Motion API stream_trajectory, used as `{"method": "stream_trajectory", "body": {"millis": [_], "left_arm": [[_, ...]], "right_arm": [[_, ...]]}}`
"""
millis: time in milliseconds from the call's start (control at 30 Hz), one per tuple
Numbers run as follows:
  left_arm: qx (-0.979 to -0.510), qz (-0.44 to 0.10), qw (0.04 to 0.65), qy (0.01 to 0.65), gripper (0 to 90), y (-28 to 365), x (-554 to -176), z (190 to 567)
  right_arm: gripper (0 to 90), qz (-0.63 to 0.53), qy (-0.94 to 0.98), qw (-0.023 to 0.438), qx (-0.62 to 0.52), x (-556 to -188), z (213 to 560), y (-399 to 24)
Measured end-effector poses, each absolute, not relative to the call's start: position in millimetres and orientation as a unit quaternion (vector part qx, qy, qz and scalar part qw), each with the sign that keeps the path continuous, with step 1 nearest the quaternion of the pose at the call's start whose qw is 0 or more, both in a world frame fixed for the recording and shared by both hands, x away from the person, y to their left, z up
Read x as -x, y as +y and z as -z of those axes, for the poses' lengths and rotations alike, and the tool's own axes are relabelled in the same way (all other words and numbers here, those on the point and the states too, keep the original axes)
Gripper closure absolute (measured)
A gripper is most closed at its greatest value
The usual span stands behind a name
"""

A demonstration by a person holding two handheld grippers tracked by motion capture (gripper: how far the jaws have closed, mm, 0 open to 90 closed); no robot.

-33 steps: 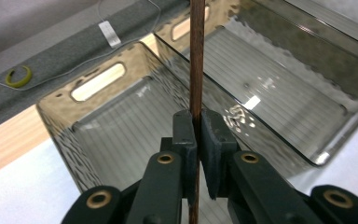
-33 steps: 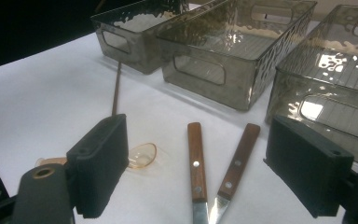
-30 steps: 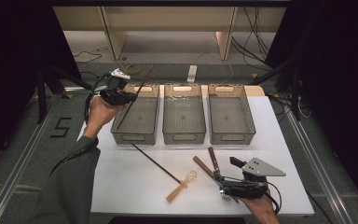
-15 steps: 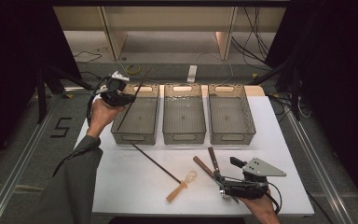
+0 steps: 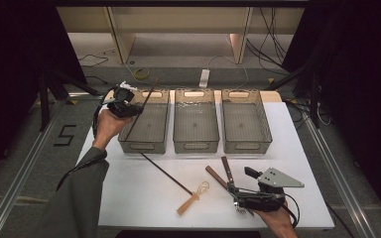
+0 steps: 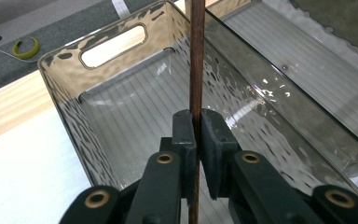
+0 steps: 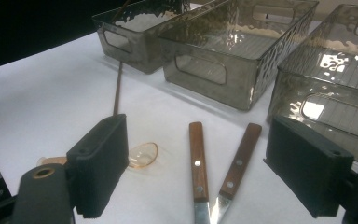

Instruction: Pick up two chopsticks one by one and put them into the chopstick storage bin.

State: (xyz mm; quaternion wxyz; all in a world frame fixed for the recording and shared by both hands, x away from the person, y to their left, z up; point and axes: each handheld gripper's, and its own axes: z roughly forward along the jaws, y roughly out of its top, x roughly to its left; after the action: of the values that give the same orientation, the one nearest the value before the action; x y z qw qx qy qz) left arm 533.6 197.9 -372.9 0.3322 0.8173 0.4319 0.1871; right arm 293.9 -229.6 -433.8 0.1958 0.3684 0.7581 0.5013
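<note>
My left gripper hangs over the near-left corner of the left grey bin. It is shut on a thin dark brown stick, which slants up and away above the bin. In the left gripper view the pads pinch the stick above the ribbed bin floor. A second stick lies on the white table. My right gripper rests near the front edge, open, with two wooden-handled knives ahead of it. In the right gripper view my right gripper frames both handles.
The middle bin and the right bin stand in a row with the left one at the back of the table. A wooden-handled tool with a clear loop end lies by the second stick. A dark floor surrounds the table.
My left hand has sunk a little toward the left bin with the stick still in its grip. The right gripper has kept still.
</note>
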Motion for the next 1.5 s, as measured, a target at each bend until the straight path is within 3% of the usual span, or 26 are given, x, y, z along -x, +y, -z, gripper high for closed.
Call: {"method": "stream_trajectory", "body": {"millis": [100, 200, 400, 533, 700, 1133, 1500], "left_arm": [[-0.816, -0.182, 0.330, 0.438, 82.5, 199, -535, 376], [-0.813, -0.186, 0.329, 0.444, 75.9, 200, -533, 376], [-0.805, -0.169, 0.346, 0.452, 50.8, 198, -518, 371], [-0.806, -0.174, 0.384, 0.416, 37.2, 189, -492, 365], [-0.839, -0.169, 0.360, 0.373, 27.8, 171, -470, 361], [-0.903, -0.129, 0.313, 0.265, 16.2, 141, -437, 360], [-0.948, -0.099, 0.237, 0.188, 15.9, 112, -424, 391]], "right_arm": [[21.5, -0.500, 0.759, 0.195, -0.368, -294, 434, -229], [21.6, -0.500, 0.759, 0.195, -0.368, -294, 434, -229], [21.6, -0.499, 0.759, 0.195, -0.369, -294, 434, -229], [21.5, -0.498, 0.759, 0.196, -0.370, -294, 434, -230], [21.6, -0.499, 0.760, 0.196, -0.369, -294, 434, -229], [21.6, -0.495, 0.765, 0.197, -0.362, -292, 435, -226], [21.6, -0.496, 0.765, 0.198, -0.360, -292, 435, -226]]}}
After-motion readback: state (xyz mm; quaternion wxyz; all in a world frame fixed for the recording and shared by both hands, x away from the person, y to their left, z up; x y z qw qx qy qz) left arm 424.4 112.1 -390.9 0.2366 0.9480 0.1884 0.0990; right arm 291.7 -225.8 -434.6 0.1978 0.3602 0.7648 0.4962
